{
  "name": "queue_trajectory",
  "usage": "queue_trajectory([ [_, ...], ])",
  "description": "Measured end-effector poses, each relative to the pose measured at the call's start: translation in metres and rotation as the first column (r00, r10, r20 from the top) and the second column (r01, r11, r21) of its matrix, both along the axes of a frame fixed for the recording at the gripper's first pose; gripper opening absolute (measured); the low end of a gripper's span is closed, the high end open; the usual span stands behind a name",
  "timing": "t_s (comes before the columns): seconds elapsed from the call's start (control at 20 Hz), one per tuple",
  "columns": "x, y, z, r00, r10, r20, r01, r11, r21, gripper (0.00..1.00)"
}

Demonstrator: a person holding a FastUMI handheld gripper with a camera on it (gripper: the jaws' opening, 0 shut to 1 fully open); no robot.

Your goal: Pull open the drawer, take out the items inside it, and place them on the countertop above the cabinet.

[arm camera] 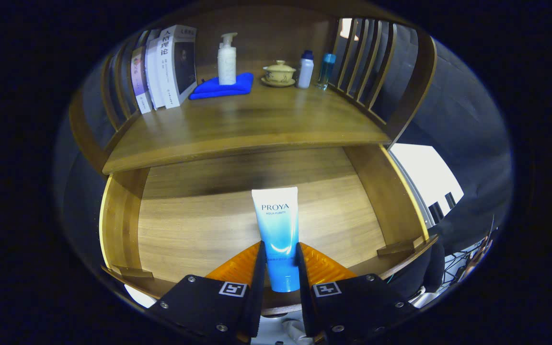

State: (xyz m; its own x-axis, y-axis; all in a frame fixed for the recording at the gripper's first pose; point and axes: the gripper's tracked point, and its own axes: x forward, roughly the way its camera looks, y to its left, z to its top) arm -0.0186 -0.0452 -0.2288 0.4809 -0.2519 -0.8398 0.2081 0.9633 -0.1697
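Drawer [170,225] open, hand-held gripper [280,266] clamped on the blue tube [278,235] over it; next, I'd say: lift clear, set on tabletop [237,124] above.

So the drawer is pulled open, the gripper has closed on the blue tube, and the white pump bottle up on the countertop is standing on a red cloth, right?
Not quite: the cloth under the white pump bottle is blue, not red, as the gripper view shows. The rest holds: the drawer is pulled open, and the gripper is closed on the blue tube, with a finger pressing on each side of it.
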Motion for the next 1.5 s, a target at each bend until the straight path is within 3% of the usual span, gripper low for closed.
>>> queue_trajectory([
  [0.45, 0.052, 0.003, 0.049, 0.987, 0.052, 0.150, -0.047, 0.998, -0.037, 0.36],
  [0.7, 0.117, 0.003, 0.065, 0.964, 0.110, 0.240, -0.101, 0.994, -0.048, 0.36],
  [1.15, 0.199, 0.003, 0.038, 0.952, 0.165, 0.258, -0.174, 0.985, 0.010, 0.36],
  [1.5, 0.222, 0.007, 0.010, 0.949, 0.204, 0.242, -0.224, 0.973, 0.058, 0.39],
])
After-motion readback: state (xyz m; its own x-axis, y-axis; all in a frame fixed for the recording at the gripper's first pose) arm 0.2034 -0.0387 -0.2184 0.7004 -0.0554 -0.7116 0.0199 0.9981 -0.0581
